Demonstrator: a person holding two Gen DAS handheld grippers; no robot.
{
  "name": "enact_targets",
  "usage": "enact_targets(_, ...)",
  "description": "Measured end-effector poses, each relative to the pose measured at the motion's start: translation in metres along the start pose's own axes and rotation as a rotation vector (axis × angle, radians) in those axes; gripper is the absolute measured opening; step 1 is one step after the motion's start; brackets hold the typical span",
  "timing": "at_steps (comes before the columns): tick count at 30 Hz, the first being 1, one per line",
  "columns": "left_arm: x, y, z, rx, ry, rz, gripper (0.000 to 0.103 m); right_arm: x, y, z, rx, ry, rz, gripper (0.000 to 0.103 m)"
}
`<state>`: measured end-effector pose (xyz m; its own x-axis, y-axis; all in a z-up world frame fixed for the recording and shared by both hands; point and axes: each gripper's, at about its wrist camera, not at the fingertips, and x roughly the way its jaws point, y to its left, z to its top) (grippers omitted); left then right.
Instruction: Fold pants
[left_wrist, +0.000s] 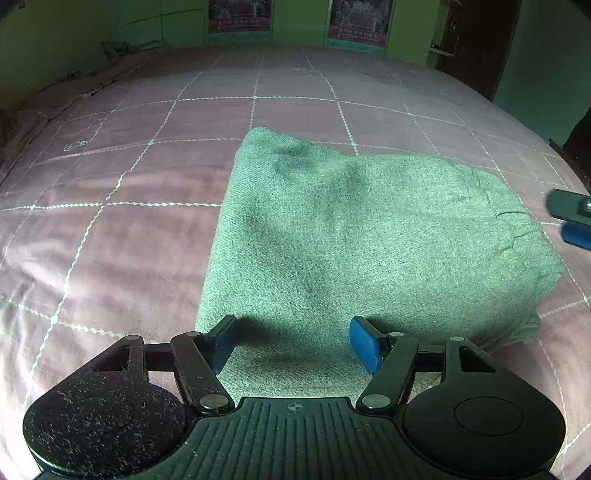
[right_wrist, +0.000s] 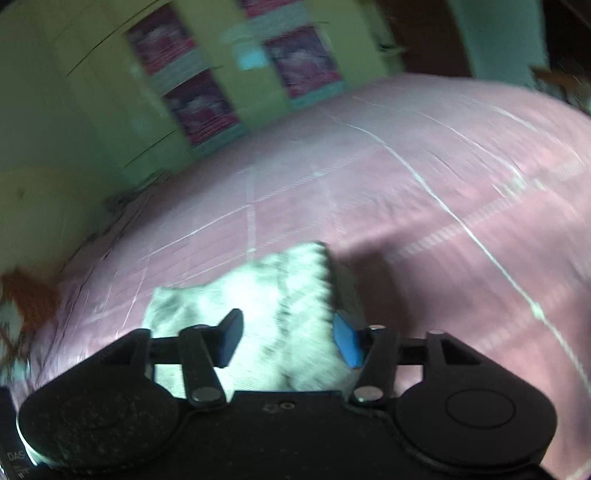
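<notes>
Your pants (left_wrist: 354, 236) lie as a compact folded rectangle on the bed (left_wrist: 122, 192), nearer its front edge than the far one, so the fold looks essentially finished. Both the left gripper (left_wrist: 293, 343) and right gripper (right_wrist: 288, 341) have jaws open, empty, above the cloth. The pink grid-quilted cover runs back to green walls with posters (left_wrist: 240, 16).

the grey-green knitted pants (left_wrist: 354, 236) lie folded into a flat, thick rectangle on the pink quilted bed (left_wrist: 129, 206), gathered waistband at the right end, small creases across the top.
</notes>
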<state>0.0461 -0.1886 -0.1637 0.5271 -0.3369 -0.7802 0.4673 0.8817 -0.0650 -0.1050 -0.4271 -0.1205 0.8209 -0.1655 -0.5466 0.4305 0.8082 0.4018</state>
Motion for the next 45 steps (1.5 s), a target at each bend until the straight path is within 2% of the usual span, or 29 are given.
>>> enact_targets(2,0.000,0.000,0.000,0.001,0.000,0.000,0.066,0.012,0.013,0.003,-0.060,0.022,0.015,0.038)
enact_targets(4,0.000,0.000,-0.001,0.002,0.000,-0.003,0.066,0.023,0.023,0.001,-0.101,0.049,0.012,0.038)
enact_targets(7,0.002,0.002,-0.003,0.003,0.003,-0.010,0.069,0.039,0.023,-0.008,-0.166,0.097,-0.062,0.036)
enact_targets(10,0.005,0.002,-0.005,0.010,0.006,-0.018,0.073,0.051,0.005,-0.027,-0.227,0.159,-0.123,0.024)
enact_targets(21,0.011,0.017,-0.004,-0.018,0.036,-0.054,0.075,0.044,0.001,-0.043,-0.281,0.115,-0.112,0.024)
enact_targets(32,0.011,0.019,-0.005,-0.015,0.040,-0.026,0.079,0.042,-0.004,-0.051,-0.309,0.099,-0.127,0.025)
enact_targets(36,0.001,0.016,0.002,-0.001,0.011,-0.013,0.079,0.037,0.009,-0.033,-0.304,0.140,-0.154,0.027)
enact_targets(41,-0.003,0.010,0.025,0.004,-0.022,-0.012,0.079,0.026,0.041,0.001,-0.347,0.056,-0.093,0.030)
enact_targets(45,0.007,0.005,0.044,0.014,-0.014,-0.002,0.079,0.049,0.056,0.011,-0.407,0.076,-0.112,0.032)
